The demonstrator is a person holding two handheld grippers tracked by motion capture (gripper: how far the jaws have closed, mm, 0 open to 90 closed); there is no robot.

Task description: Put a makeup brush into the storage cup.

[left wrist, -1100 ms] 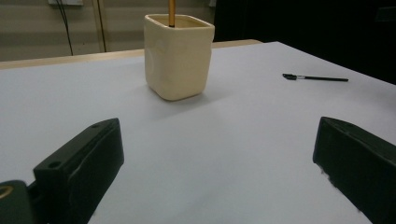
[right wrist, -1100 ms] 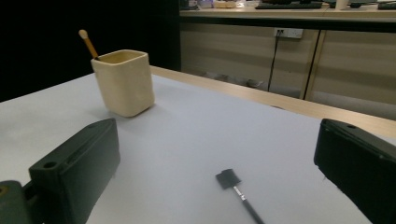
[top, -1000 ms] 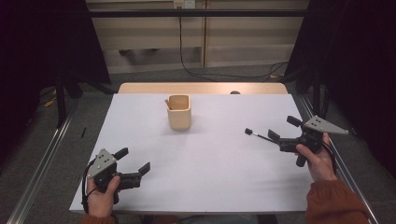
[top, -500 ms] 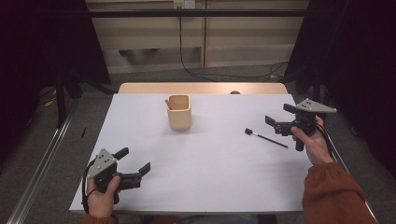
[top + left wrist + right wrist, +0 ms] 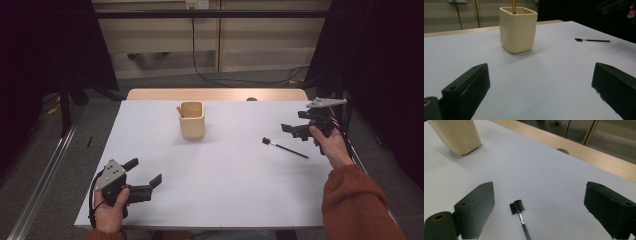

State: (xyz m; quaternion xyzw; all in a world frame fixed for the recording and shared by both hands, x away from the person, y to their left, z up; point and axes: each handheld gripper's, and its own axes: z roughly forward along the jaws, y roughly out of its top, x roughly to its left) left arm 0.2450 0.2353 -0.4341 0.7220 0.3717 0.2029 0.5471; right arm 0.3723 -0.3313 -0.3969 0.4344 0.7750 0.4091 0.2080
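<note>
A cream square cup [image 5: 192,120] stands at the middle back of the white table, with a wooden stick [image 5: 179,111] leaning in it. A thin black brush [image 5: 285,148] lies flat on the table at the right. My right gripper [image 5: 292,122] hovers just behind the brush, open. Its jaws have just been closing a little with nothing between them. In the right gripper view the brush [image 5: 520,215] lies on the table below the gap of the right gripper [image 5: 539,205]. At the front left corner my left gripper [image 5: 146,171] stands open and empty, facing the cup [image 5: 518,30].
A bare wooden strip [image 5: 215,94] with a small round hole [image 5: 251,99] runs along the table's far edge. Dark curtains hang at both sides, and cables cross the floor behind. The table's right edge is close beside the right hand.
The right gripper has drawn away from the brush toward the far right of the table. The brush stays where it lay. The left gripper has kept still.
</note>
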